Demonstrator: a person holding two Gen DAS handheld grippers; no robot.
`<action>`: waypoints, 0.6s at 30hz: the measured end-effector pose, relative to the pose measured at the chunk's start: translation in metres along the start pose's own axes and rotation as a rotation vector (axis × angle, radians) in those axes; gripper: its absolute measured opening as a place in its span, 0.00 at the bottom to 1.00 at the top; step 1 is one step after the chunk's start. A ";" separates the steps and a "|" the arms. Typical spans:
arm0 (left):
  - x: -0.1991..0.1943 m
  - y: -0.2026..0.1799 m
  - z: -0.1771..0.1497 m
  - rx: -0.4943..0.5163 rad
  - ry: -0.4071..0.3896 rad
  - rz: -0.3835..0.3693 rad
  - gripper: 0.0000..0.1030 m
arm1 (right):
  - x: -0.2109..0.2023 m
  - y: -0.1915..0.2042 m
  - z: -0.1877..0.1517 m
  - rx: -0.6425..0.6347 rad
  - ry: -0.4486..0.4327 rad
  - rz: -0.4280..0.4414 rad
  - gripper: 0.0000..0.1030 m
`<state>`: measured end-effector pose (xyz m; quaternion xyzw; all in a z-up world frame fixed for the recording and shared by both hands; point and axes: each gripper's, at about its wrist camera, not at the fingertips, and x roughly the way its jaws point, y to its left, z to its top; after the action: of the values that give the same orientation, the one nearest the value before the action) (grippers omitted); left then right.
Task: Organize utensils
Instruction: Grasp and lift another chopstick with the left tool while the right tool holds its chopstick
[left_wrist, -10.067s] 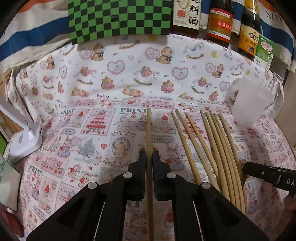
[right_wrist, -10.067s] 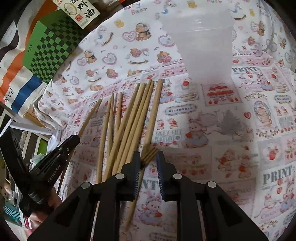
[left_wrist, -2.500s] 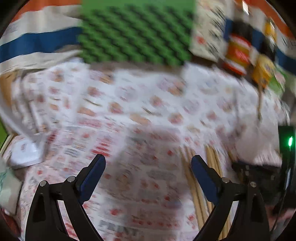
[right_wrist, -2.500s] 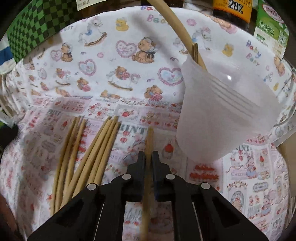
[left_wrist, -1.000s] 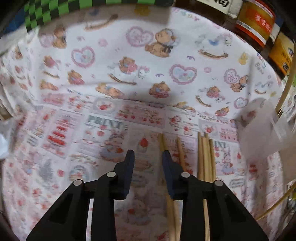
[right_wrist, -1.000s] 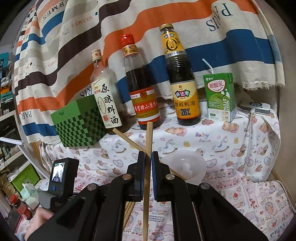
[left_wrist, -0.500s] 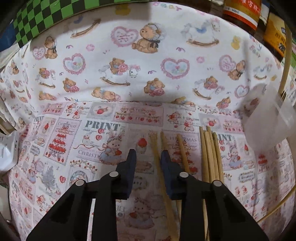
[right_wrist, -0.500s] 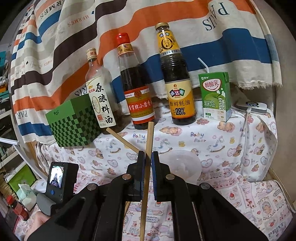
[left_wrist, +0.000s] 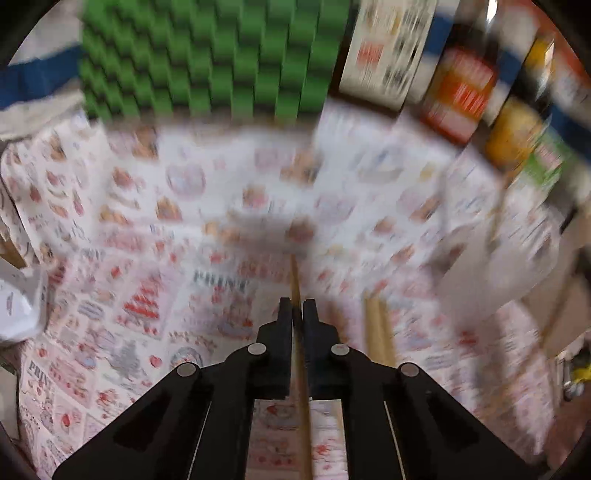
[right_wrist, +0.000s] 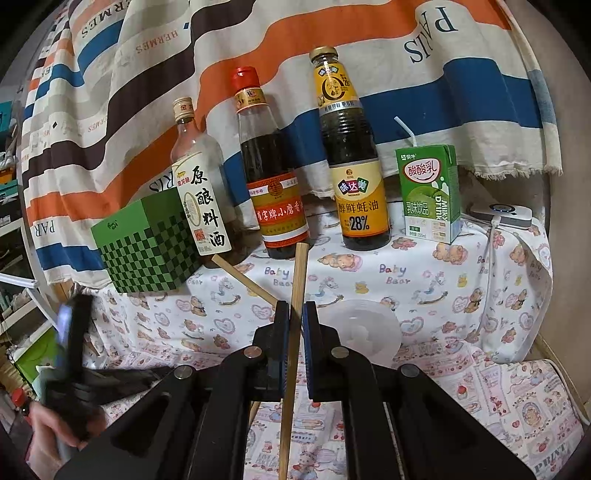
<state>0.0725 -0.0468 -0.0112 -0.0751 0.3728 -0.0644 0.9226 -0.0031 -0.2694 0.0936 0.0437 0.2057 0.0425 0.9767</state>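
My left gripper (left_wrist: 297, 308) is shut on a wooden chopstick (left_wrist: 300, 354) that runs forward between its fingers, lifted above the printed cloth (left_wrist: 155, 302); the view is motion-blurred. More chopsticks (left_wrist: 377, 332) lie on the cloth to its right. My right gripper (right_wrist: 294, 311) is shut on another chopstick (right_wrist: 295, 317), held nearly upright just left of the translucent plastic cup (right_wrist: 364, 332). A chopstick (right_wrist: 245, 278) leans out of the cup toward the left. The cup shows as a pale blur in the left wrist view (left_wrist: 476, 280).
Three sauce bottles (right_wrist: 275, 177), a green milk carton (right_wrist: 428, 192) and a green checkered box (right_wrist: 147, 243) stand along the back against a striped cloth. A white device (right_wrist: 504, 214) with a cable sits at the far right. The left hand and gripper (right_wrist: 70, 373) show at the left.
My left gripper has closed on a chopstick and is swinging up and away fast. My right gripper keeps its chopstick upright by the cup, lowered slightly.
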 end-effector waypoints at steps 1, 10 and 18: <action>-0.014 0.005 0.003 0.000 -0.049 -0.010 0.04 | 0.000 0.000 0.000 0.000 -0.002 -0.002 0.08; -0.133 0.017 0.011 0.012 -0.535 -0.006 0.04 | -0.011 -0.001 0.005 0.011 -0.053 -0.029 0.08; -0.138 0.025 0.007 -0.013 -0.585 -0.017 0.04 | -0.026 -0.005 0.008 0.055 -0.134 -0.096 0.08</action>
<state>-0.0191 0.0021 0.0827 -0.0998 0.0908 -0.0455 0.9898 -0.0234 -0.2777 0.1107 0.0634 0.1429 -0.0132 0.9876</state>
